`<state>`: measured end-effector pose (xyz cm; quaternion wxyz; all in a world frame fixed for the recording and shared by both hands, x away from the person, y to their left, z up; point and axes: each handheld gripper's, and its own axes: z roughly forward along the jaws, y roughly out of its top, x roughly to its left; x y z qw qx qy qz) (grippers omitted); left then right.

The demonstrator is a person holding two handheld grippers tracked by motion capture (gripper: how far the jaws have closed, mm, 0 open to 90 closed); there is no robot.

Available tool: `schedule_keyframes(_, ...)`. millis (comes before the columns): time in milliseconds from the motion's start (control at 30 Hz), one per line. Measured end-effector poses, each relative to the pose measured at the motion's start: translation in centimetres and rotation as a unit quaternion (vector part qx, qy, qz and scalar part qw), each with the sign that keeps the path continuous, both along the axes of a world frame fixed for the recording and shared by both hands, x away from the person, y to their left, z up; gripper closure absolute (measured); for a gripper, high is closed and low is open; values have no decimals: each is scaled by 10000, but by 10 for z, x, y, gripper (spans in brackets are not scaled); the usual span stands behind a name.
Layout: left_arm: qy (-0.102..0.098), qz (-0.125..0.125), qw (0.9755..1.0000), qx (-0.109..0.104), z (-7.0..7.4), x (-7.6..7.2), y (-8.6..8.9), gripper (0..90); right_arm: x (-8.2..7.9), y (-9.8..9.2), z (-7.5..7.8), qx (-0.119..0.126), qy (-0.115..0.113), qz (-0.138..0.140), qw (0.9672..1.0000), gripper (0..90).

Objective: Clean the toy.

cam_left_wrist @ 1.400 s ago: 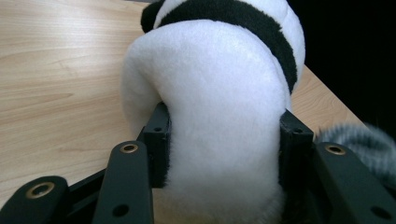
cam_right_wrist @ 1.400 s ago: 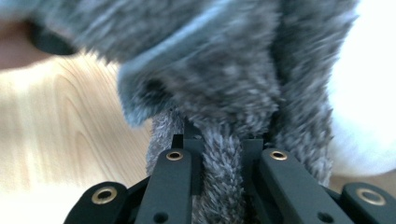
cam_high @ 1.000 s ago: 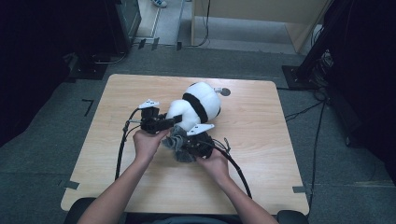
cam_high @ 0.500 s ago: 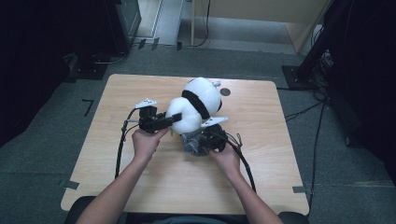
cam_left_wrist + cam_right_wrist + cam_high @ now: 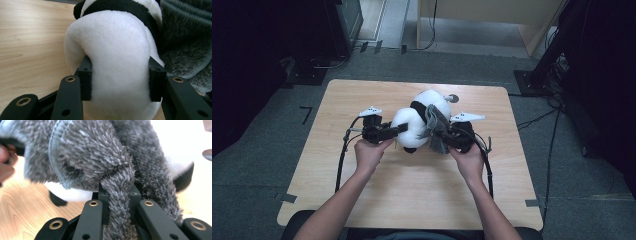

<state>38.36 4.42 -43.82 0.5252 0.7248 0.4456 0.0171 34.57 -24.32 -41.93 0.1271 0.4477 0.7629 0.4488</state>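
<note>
A white and black plush panda (image 5: 418,120) lies on the wooden table (image 5: 362,100). My left gripper (image 5: 398,129) comes in from the left and is shut on its white rounded part (image 5: 117,50), one pad pressed into each side. A grey fuzzy cloth (image 5: 436,129) drapes across the panda's right side. My right gripper (image 5: 444,136) is shut on a bunched strand of that cloth (image 5: 118,195), lifted a little off the table. In the right gripper view the cloth (image 5: 92,152) hangs over the panda's white fur (image 5: 75,195) and a black paw (image 5: 56,198).
A small round grey disc (image 5: 452,98) sits on the table behind the panda. Cables (image 5: 343,160) trail from both grippers toward the near edge. Dark cabinets and stands (image 5: 337,25) ring the table on the floor.
My right gripper has moved right and upward, carrying the grey cloth from in front of the panda to its right side. The left gripper and the panda have kept still.
</note>
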Motion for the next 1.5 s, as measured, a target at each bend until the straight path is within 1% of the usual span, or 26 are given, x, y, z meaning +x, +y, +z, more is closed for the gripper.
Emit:
schedule_keyframes(100,-9,-21,10000,-7,0,-2,-3,524,-4,4,7,163,-65,90,9998,806)
schedule_keyframes(233,-21,-71,10000,29,0,-4,-9,524,-10,16,20,348,-264,304,9986,806)
schedule_keyframes(267,-7,-82,10000,26,0,-5,-10,524,-13,22,23,379,-301,383,9981,805)
schedule_keyframes(333,-26,-143,9999,44,0,-7,-13,524,-15,31,24,318,-359,492,9976,805)
schedule_keyframes(433,-1,-185,9998,-13,1,-9,-17,524,-17,42,21,281,-326,615,9972,805)
schedule_keyframes(533,-12,-216,9998,-2,2,-10,-19,526,-20,54,16,213,-301,777,9963,805)
schedule_keyframes(567,-25,-172,9998,61,2,-11,-20,527,-23,59,13,114,-372,773,9963,805)
schedule_keyframes(600,-25,-172,9998,61,2,-11,-20,527,-23,59,13,114,-372,773,9963,805)
schedule_keyframes(633,49,-131,9999,16,2,-9,-17,527,-25,63,10,65,-437,787,9959,805)
schedule_keyframes(667,72,-113,9999,-33,1,-9,-16,527,-25,64,8,112,-423,820,9957,805)
schedule_keyframes(700,55,-87,9999,-20,1,-9,-15,527,-27,67,5,136,-446,848,9953,805)
schedule_keyframes(733,51,-68,10000,-13,1,-8,-15,527,-29,70,4,35,-503,849,9951,805)
schedule_keyframes(800,97,-33,9999,-83,1,-7,-13,527,-33,78,3,-199,-647,890,9937,805)
schedule_keyframes(833,111,-31,9999,-97,1,-7,-12,527,-34,80,2,-207,-669,924,9933,805)
schedule_keyframes(867,122,8,9998,-163,1,-6,-11,527,-35,82,1,-180,-651,947,9932,805)
schedule_keyframes(933,136,26,9997,-187,1,-5,-9,526,-35,85,-4,2,-561,1037,9930,805)
schedule_keyframes(1000,141,39,9997,-180,1,-4,-7,526,-33,90,-14,196,-301,1184,9923,806)
schedule_keyframes(1033,142,56,9997,-185,1,-4,-6,526,-33,91,-17,161,-310,1198,9922,806)
schedule_keyframes(1067,144,58,9997,-195,1,-4,-6,526,-34,95,-21,15,-330,1251,9916,806)
schedule_keyframes(1133,129,67,9996,-242,3,-5,-6,525,-32,98,-25,-139,-311,1309,9908,806)
schedule_keyframes(1200,90,65,9996,-241,3,-5,-6,524,-31,99,-30,-303,-427,1289,9903,806)
schedule_keyframes(1267,131,88,9996,-250,2,-4,-6,523,-30,99,-34,-381,-466,1287,9899,806)
schedule_keyframes(1300,134,90,9996,-228,1,-3,-6,523,-28,98,-37,-407,-410,1297,9899,806)
schedule_keyframes(1367,168,76,9996,-206,-1,-3,-6,523,-27,98,-42,-541,-407,1325,9889,807)
schedule_keyframes(1433,171,69,9996,-202,-1,-3,-5,525,-26,98,-44,-550,-384,1326,9889,807)
schedule_keyframes(1500,189,95,9995,-238,-1,-3,-5,526,-25,98,-46,-615,-386,1356,9881,808)
